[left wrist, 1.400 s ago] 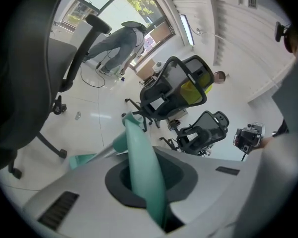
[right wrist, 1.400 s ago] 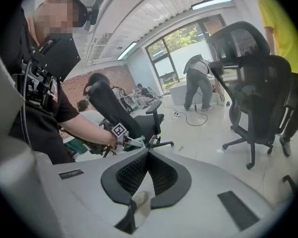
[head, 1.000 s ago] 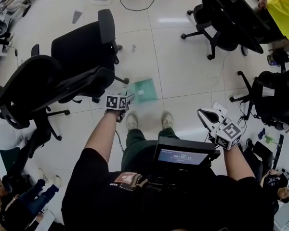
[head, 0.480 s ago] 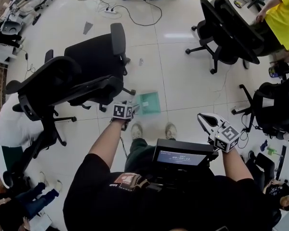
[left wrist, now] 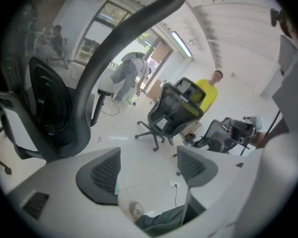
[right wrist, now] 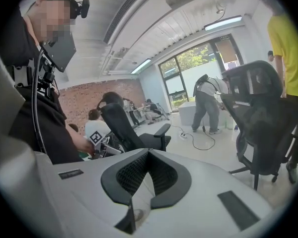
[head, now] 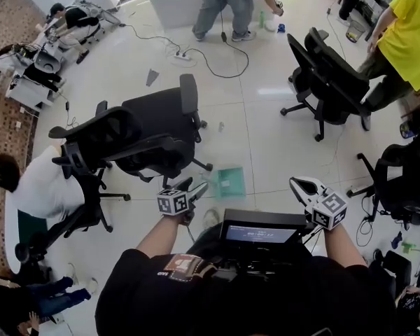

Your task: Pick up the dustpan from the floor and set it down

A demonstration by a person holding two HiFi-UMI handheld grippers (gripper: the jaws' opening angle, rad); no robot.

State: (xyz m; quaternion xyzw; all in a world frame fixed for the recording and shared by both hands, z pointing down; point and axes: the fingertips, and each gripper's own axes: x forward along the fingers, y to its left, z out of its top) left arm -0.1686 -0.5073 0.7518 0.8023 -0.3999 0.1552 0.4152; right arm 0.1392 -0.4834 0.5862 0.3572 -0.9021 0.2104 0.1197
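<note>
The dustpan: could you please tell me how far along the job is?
Done, apparently: the green dustpan lies free on the floor. In hand: nothing; the left claw is open and empty, the right claw shut, empty. Left: nothing obvious.
</note>
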